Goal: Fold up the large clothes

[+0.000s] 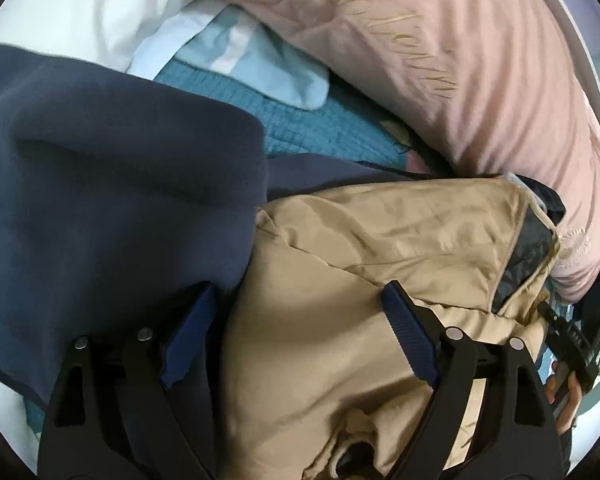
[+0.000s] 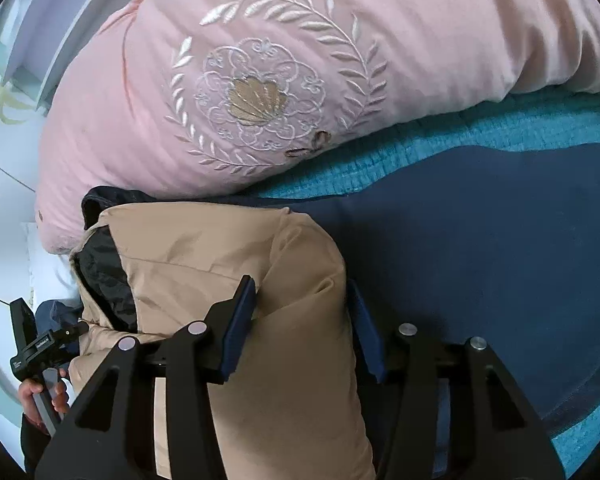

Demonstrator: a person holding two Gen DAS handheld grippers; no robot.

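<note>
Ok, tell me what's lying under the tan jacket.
The tan jacket rests on a navy blanket, which lies over a teal quilt. A dark garment edge pokes out at its far end. Anything else beneath is covered.

Tan puffy jacket (image 2: 236,280), dark lining showing, folded bundle atop navy blanket (image 2: 480,240).

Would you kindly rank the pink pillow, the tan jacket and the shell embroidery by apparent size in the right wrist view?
1. pink pillow, largest.
2. tan jacket, though it sits nearer the camera, so its rank against the pillow is unsure.
3. shell embroidery, clearly smallest.
</note>
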